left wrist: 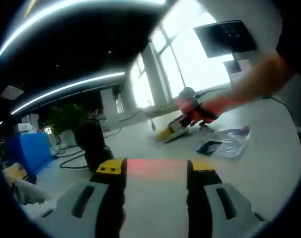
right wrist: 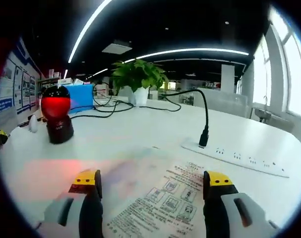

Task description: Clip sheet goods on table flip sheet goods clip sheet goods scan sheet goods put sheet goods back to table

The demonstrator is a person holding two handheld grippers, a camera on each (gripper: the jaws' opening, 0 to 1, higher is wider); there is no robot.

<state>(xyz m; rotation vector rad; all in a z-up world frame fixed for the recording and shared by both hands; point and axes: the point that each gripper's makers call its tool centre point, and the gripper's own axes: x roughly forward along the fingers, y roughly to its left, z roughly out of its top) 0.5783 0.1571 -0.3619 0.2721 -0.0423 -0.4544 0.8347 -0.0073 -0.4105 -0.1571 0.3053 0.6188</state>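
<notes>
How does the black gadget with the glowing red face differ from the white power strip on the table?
The scanner stands upright on a black base, while the power strip lies flat and long on the table. The scanner is dark with a red lit front; the power strip is white and unlit. A black cable is plugged into the power strip's near end, while the scanner's own lead cannot be made out. Both rest on the same white table.

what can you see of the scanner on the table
The scanner is a small black unit with a rounded head and a glowing red window on its face. It stands upright on the white table, off to the left beyond the printed sheet that lies between the right claw's open jaws. A red glow lies on the table in front of it. Nothing touches it except the tabletop.
</notes>
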